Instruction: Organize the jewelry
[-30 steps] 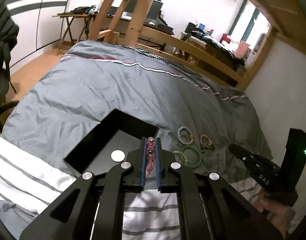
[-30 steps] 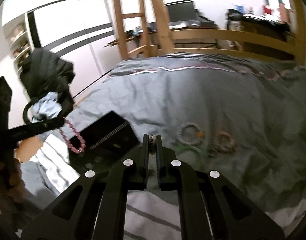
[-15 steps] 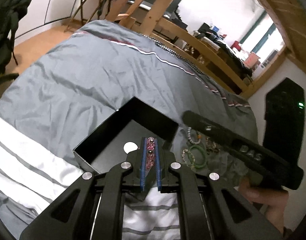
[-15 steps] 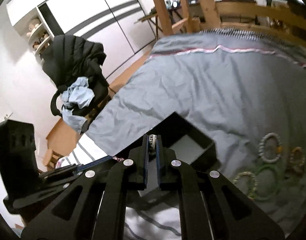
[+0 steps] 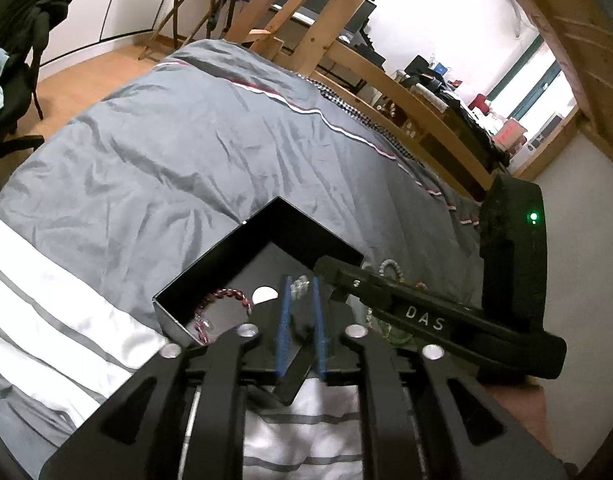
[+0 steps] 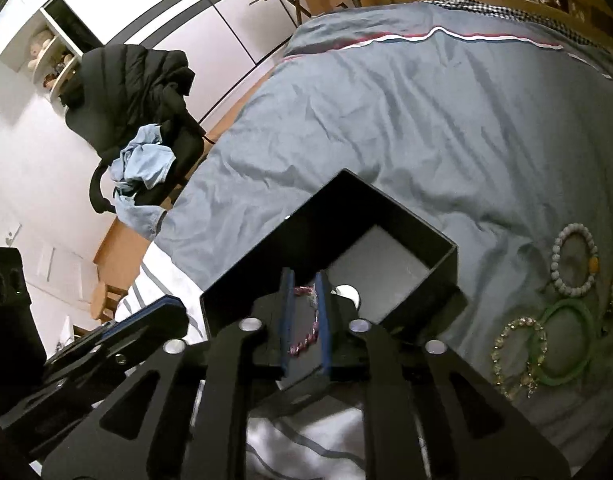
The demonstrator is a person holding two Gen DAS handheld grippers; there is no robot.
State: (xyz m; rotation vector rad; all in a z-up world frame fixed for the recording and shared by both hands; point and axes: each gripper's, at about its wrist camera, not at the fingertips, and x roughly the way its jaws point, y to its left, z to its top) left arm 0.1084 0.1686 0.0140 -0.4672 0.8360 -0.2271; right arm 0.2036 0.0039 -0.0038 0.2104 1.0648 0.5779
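Releasing over the box: left gripper and right gripper both opening, nothing pinched; pink bracelet already lies inside near left corner, so let pads clear fully before lifting away.

White letters "DAS" stand on the right gripper finger's side.
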